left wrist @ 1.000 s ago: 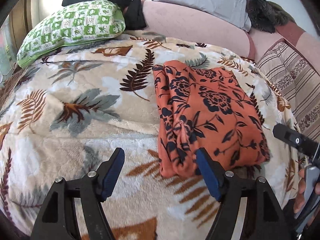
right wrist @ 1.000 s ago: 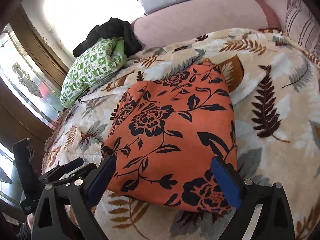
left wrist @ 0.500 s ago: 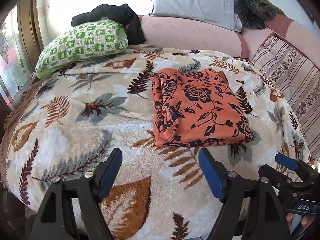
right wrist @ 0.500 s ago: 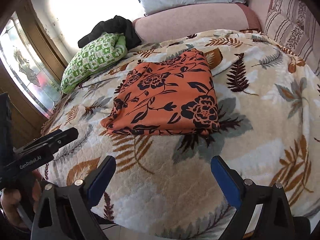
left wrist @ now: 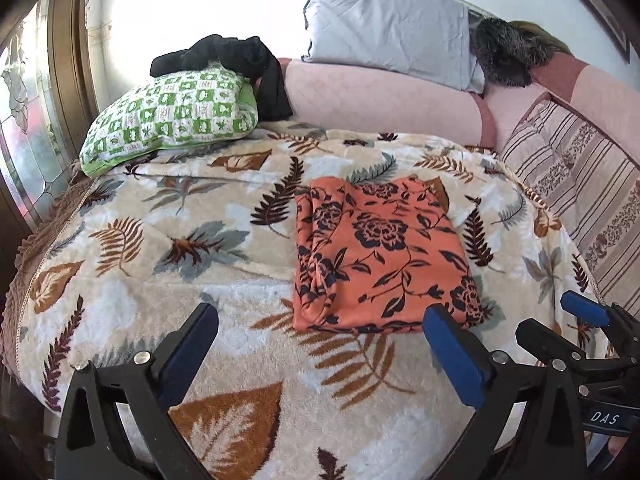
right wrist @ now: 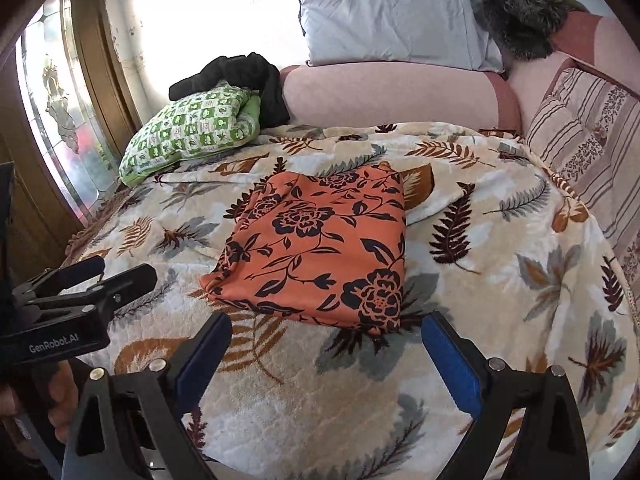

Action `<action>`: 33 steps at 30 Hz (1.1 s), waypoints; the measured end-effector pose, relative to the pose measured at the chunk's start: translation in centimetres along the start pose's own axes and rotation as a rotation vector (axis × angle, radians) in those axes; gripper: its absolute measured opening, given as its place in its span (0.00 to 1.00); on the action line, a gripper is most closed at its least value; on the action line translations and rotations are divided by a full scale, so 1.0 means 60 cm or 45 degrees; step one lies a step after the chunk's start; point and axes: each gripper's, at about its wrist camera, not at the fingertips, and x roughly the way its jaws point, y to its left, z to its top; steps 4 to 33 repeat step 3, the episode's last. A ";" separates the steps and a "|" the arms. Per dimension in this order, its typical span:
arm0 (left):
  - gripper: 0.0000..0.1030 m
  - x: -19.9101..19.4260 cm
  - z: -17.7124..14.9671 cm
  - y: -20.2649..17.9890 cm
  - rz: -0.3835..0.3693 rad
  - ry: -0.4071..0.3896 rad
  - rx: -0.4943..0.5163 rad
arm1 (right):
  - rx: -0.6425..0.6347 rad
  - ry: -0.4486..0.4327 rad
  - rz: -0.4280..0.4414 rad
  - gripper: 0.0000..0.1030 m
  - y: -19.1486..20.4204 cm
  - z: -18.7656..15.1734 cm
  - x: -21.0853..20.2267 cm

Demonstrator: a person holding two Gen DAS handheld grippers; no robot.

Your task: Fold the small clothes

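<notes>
An orange garment with a dark flower print [left wrist: 380,256] lies folded into a flat rectangle on the leaf-patterned blanket [left wrist: 168,248]; it also shows in the right wrist view [right wrist: 320,248]. My left gripper [left wrist: 320,344] is open and empty, held back above the blanket's near part, short of the garment's near edge. My right gripper [right wrist: 326,346] is open and empty too, just short of the garment's near edge. Each gripper shows at the edge of the other's view: the right one [left wrist: 576,328] and the left one [right wrist: 96,280].
A green checked pillow [left wrist: 172,120] with a black garment [left wrist: 232,60] on it lies at the back left. A grey pillow [left wrist: 388,28] leans on the pink headboard [left wrist: 380,100]. Striped cushions [left wrist: 580,184] line the right. A wooden window frame [right wrist: 100,80] stands at the left.
Both grippers have pulled back and up from the folded garment, which now lies farther off and whole in view. The garment has not moved.
</notes>
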 end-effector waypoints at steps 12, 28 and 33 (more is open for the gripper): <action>0.99 0.013 0.007 -0.001 0.001 0.025 0.020 | 0.016 -0.003 0.012 0.95 -0.003 0.008 0.003; 0.99 0.013 0.007 -0.001 0.001 0.025 0.020 | 0.016 -0.003 0.012 0.95 -0.003 0.008 0.003; 0.99 0.013 0.007 -0.001 0.001 0.025 0.020 | 0.016 -0.003 0.012 0.95 -0.003 0.008 0.003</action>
